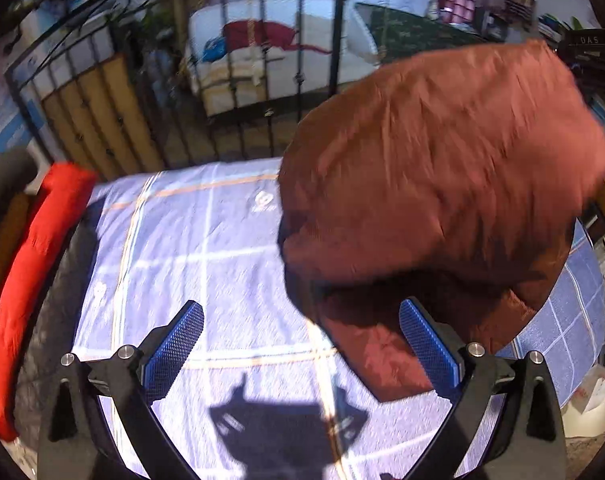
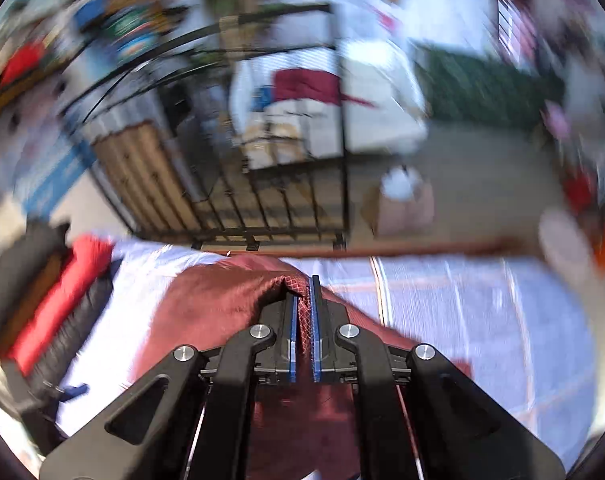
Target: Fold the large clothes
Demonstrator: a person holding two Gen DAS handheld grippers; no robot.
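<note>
A bed [image 1: 222, 264] carries everything here, spread with a pale lavender sheet [image 2: 482, 304] marked by white and orange grid lines and a small white logo [image 1: 263, 201]. A rust-red quilted garment [image 1: 442, 168] rests partly on the sheet toward the right side, its lower edge on the cloth while the rest billows upward. Along the left edge lies a bright red padded roll [image 1: 26, 280], just beside a dark quilted piece [image 2: 74, 332]. A dark shadow falls across the sheet's near end.
</note>
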